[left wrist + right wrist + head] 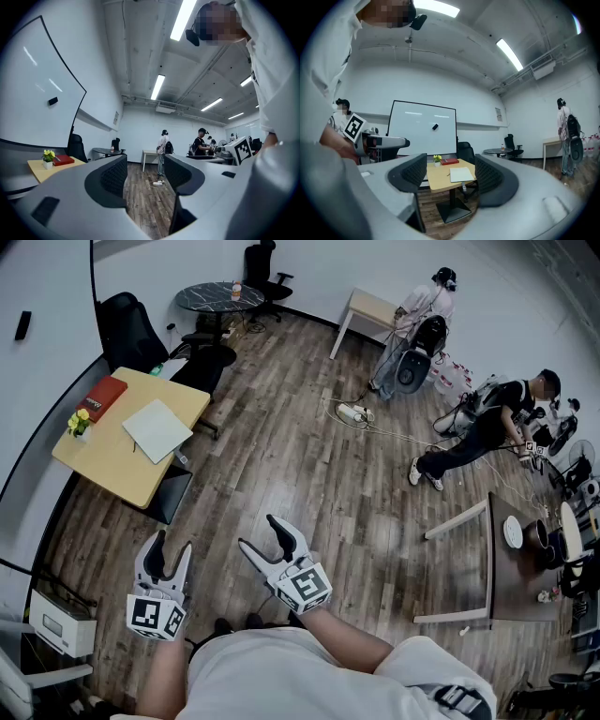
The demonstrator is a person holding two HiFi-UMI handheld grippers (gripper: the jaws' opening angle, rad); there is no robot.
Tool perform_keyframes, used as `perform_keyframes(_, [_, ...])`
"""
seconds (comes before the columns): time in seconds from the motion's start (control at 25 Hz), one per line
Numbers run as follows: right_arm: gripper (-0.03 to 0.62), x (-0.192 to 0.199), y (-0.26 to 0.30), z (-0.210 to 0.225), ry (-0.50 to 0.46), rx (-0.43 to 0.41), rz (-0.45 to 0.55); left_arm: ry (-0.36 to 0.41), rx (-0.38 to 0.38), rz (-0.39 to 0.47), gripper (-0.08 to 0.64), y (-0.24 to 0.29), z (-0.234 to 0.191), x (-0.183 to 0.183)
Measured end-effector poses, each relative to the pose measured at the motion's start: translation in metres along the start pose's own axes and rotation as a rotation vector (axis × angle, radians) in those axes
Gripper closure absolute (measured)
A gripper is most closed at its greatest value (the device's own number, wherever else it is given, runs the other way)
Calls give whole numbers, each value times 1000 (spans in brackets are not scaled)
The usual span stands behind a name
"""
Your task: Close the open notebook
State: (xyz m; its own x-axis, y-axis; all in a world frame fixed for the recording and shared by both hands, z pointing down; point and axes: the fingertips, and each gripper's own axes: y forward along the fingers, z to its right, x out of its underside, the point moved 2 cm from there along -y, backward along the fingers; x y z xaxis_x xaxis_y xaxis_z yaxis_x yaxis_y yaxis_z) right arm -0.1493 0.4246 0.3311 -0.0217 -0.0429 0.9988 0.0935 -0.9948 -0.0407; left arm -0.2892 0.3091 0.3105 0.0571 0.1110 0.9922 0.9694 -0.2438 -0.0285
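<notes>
The left gripper is held low in front of the person's torso, its jaws spread apart with nothing between them; in the left gripper view only wooden floor and the far end of the room show in the gap. The right gripper sits just beside it, also released and empty, and the right gripper view looks through its parted jaws straight at the bench.

Both grippers are well apart from the yellow-topped bench, which stands against the curved wall under the whiteboard. The white notebook lies flat on the bench, close to the edge that faces the open floor and nearer the corner beside the black office chair. From here it reads as one pale rectangle; its pages cannot be made out. A red book lies along the opposite, wall-side edge, with a small yellow-flowered plant just beside it toward the corner.
</notes>
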Motion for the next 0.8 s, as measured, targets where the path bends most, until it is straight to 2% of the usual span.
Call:
perform_keyframes(0.12, [267, 1, 1, 3, 3, -9, 1, 20, -2, 6, 331, 0, 0, -1])
perform_keyframes(0.32, [267, -5, 4, 9, 40, -32, 59, 31, -2, -16, 333, 3, -3, 5])
perform_keyframes(0.8, [267, 10, -1, 11, 66, -20, -6, 1, 63, -76, 336, 12, 11, 26])
